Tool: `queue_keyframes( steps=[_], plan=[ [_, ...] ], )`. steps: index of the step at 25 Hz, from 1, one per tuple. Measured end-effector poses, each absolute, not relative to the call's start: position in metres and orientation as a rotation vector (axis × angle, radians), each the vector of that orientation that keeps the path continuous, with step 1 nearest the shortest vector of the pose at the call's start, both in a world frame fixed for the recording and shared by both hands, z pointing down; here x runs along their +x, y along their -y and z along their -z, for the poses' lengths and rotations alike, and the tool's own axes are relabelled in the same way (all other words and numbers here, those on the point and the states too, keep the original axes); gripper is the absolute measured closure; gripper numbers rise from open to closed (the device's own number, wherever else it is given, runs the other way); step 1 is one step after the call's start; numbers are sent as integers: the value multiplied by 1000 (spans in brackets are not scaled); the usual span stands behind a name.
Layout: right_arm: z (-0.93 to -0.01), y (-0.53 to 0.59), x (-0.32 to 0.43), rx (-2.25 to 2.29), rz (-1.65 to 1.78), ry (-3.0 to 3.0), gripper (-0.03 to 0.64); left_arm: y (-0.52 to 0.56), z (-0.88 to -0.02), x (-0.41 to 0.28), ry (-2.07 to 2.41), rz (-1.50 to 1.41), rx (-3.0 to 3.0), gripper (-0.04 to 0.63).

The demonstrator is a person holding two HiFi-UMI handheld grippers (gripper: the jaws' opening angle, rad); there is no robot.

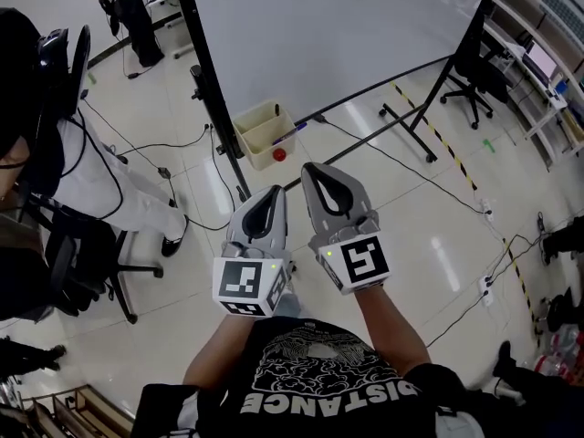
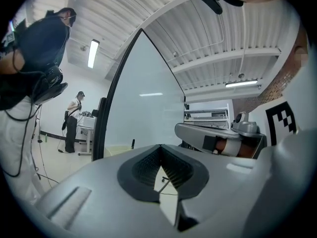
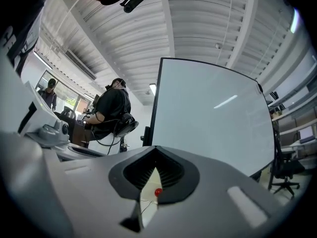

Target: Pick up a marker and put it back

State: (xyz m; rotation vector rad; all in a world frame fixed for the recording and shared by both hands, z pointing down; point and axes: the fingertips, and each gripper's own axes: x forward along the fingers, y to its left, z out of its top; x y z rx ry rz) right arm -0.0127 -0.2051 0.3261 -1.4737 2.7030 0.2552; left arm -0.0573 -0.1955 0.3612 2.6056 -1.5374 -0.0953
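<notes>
The left gripper (image 1: 274, 195) and right gripper (image 1: 316, 171) are held side by side, each with jaws closed on nothing, while a marker (image 1: 290, 136) rests in the box (image 1: 245, 140) at the foot of the whiteboard (image 1: 338, 26), well apart from both.

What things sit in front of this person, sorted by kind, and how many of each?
Grippers: 2, the left gripper and the right gripper, both with jaws shut and empty
Whiteboard: 1
Beige box: 1
Small red round thing at the box: 1
Total: 5
</notes>
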Motion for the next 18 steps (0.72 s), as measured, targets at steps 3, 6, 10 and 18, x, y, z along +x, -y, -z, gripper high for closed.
queue_keyframes(
  steps=[3,6,10,18],
  plan=[
    [-329,183,-9,-1474,-253,-2702,617,174,-362,-53,1542,93,2612,591],
    [-329,160,-6,-1469,-243,-2696,617,153,-361,-51,1553,95,2616,591],
    [-332,134,1,-1490,-246,-2701,617,129,-361,-46,1556,98,2623,591],
    [-332,91,12,-1504,-240,-2695,617,87,-359,-32,1553,94,2642,591]
  ],
)
